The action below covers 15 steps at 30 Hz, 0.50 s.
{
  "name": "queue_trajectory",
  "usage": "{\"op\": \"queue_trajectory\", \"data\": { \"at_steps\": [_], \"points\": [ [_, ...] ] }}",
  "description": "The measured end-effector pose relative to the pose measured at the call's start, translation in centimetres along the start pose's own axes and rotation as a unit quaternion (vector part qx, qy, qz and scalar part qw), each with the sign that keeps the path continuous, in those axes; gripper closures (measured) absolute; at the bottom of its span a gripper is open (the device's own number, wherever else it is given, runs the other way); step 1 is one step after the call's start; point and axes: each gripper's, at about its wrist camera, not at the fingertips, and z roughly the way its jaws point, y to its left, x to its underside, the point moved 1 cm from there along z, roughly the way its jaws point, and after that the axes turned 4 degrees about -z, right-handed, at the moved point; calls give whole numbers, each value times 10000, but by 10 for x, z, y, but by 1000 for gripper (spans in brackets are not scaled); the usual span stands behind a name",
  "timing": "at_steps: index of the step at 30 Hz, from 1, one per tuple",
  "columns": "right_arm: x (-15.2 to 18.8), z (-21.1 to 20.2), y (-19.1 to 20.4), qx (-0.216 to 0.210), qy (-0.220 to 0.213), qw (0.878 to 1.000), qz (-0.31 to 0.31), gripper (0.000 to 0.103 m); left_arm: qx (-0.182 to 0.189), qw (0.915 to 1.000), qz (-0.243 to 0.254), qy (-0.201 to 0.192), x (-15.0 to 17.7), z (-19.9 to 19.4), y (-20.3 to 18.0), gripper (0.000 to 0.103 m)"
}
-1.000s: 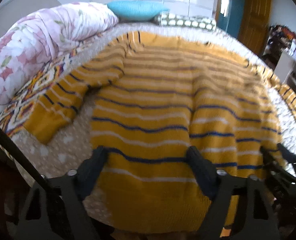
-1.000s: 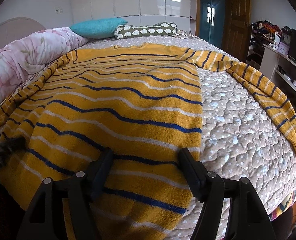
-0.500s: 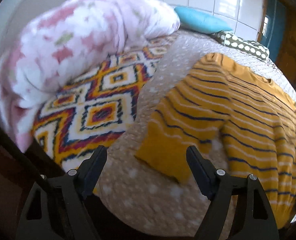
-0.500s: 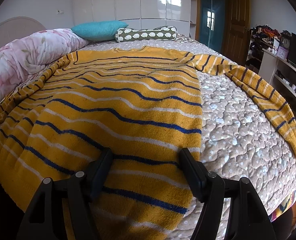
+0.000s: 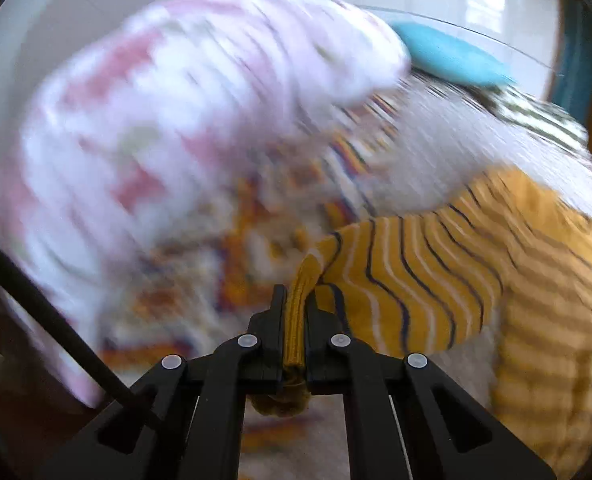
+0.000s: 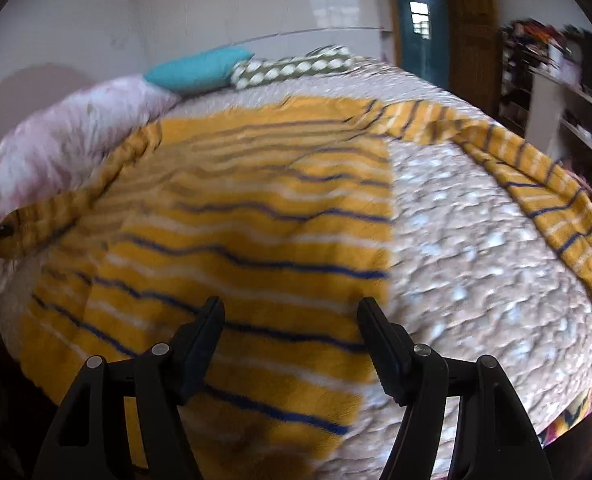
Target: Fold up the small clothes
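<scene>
A yellow knit sweater (image 6: 256,216) with blue and white stripes lies spread flat on the bed. My left gripper (image 5: 295,304) is shut on the cuff of its left sleeve (image 5: 407,276) and holds it lifted off the bed; that sleeve end also shows at the left edge of the right wrist view (image 6: 36,220). My right gripper (image 6: 290,320) is open and empty, hovering over the sweater's lower hem. The right sleeve (image 6: 535,184) lies stretched out towards the bed's right edge.
A pink floral duvet (image 5: 168,120) is bunched along the bed's left side, over a patterned blanket (image 5: 232,264). A teal pillow (image 6: 196,68) and a spotted bolster (image 6: 292,68) lie at the head. Shelves (image 6: 567,104) stand at the right. The quilted bedspread (image 6: 475,260) shows beside the sweater.
My left gripper swung left to the left sleeve, closed on its cuff and lifted it. The right gripper stayed open over the hem, shifting slightly.
</scene>
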Motion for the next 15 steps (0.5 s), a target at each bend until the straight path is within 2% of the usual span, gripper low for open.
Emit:
{"op": "queue_trajectory", "data": {
  "at_steps": [2, 4, 6, 9, 11, 13, 15],
  "points": [
    [-5, -5, -8, 101, -132, 9998, 76, 31, -249, 9996, -56, -138, -29, -5, 4, 97],
    [-9, -7, -18, 167, -217, 9994, 189, 31, -220, 9995, -123, -195, -51, -12, -5, 97],
    [-10, -7, -28, 119, -209, 9991, 356, 31, -40, 9997, -89, -212, -64, -25, -25, 97],
    [-11, -7, -40, 21, -196, 9983, 554, 31, 815, 9966, 12, 72, -71, -40, -80, 97],
    [-14, -8, -46, -7, -257, 9977, 632, 31, 1298, 9908, 349, 129, -69, -55, -135, 97],
    [-14, -10, -50, -34, -325, 9970, 697, 31, 1726, 9826, 648, 215, -62, -69, -187, 97],
    [-12, -10, -54, -67, -351, 9966, 743, 31, 2273, 9682, 980, 374, -52, -83, -254, 97]
  ]
}}
